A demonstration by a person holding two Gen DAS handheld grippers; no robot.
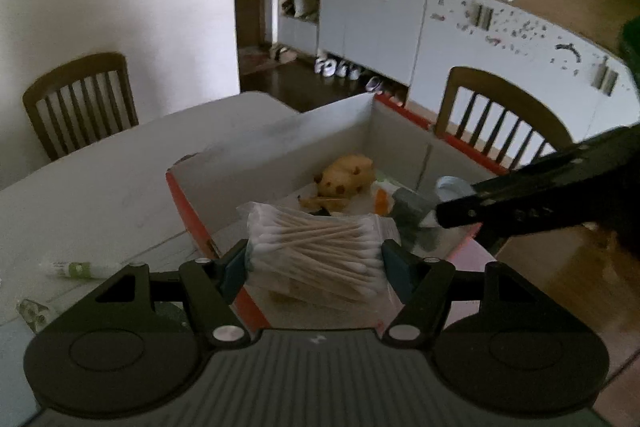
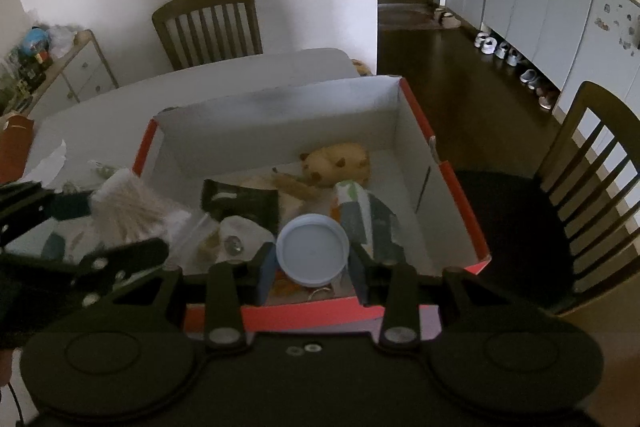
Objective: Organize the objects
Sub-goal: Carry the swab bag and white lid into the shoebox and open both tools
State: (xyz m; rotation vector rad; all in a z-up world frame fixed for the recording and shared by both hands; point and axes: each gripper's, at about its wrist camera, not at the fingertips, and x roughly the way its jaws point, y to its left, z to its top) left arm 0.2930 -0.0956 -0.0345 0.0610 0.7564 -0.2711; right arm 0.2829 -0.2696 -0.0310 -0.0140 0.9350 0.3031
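My left gripper (image 1: 314, 263) is shut on a clear pack of cotton swabs (image 1: 316, 251), held over the near left corner of a red-edged cardboard box (image 1: 188, 203). The same pack (image 2: 128, 211) shows at the left of the right wrist view, over the box's left side. My right gripper (image 2: 312, 267) is shut on a round white jar (image 2: 313, 250) with a pale lid, held just above the box's front wall (image 2: 304, 313). Inside the box lie a yellow plush toy (image 2: 340, 163), a dark pouch (image 2: 240, 201) and a grey patterned packet (image 2: 368, 219).
The box stands on a white table (image 1: 100, 167). A small white-and-green tube (image 1: 76, 269) and a clear wrapper (image 1: 34, 311) lie on the table to the box's left. Wooden chairs (image 2: 208, 23) (image 1: 504, 119) stand at the far side and the right. Cabinets line the right wall.
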